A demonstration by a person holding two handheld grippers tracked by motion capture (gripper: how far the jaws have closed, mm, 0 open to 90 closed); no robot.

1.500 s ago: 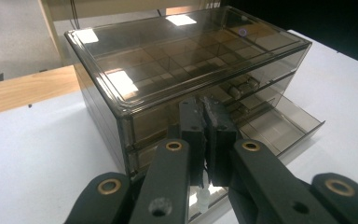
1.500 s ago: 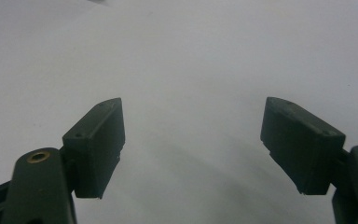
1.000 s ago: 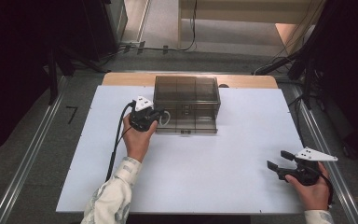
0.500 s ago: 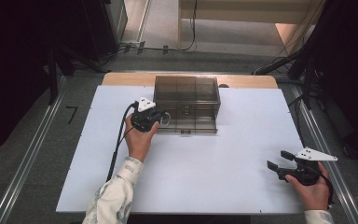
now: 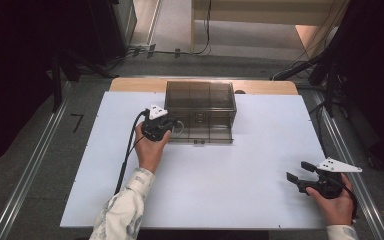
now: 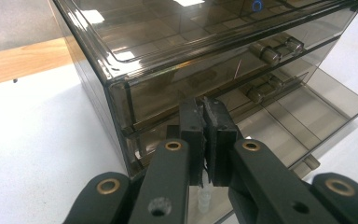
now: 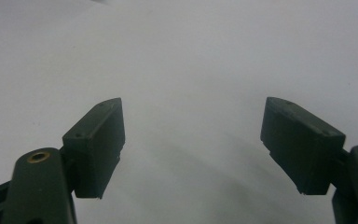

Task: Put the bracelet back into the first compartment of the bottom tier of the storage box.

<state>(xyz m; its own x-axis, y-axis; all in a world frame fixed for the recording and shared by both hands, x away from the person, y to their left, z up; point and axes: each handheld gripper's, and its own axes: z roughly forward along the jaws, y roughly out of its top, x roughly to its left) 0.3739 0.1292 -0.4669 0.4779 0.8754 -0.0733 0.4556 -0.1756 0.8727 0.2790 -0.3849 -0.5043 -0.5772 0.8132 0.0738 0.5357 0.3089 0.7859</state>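
- My left gripper (image 6: 208,140) is at the front left corner of the smoked clear drawer box (image 5: 200,102), jaws pinched tight together on a thin edge of the lower drawer (image 6: 279,126), which stands pulled partway out.
- A small white plastic piece (image 6: 204,198) shows just under those jaws; I can't make out what it is.
- My right gripper (image 5: 297,172) sits near the white table's (image 5: 240,190) right edge, well apart from the box, jaws spread wide and empty.

A white tabletop (image 5: 220,190) sits beside metal rails (image 5: 25,175) and floor cables (image 5: 205,30).
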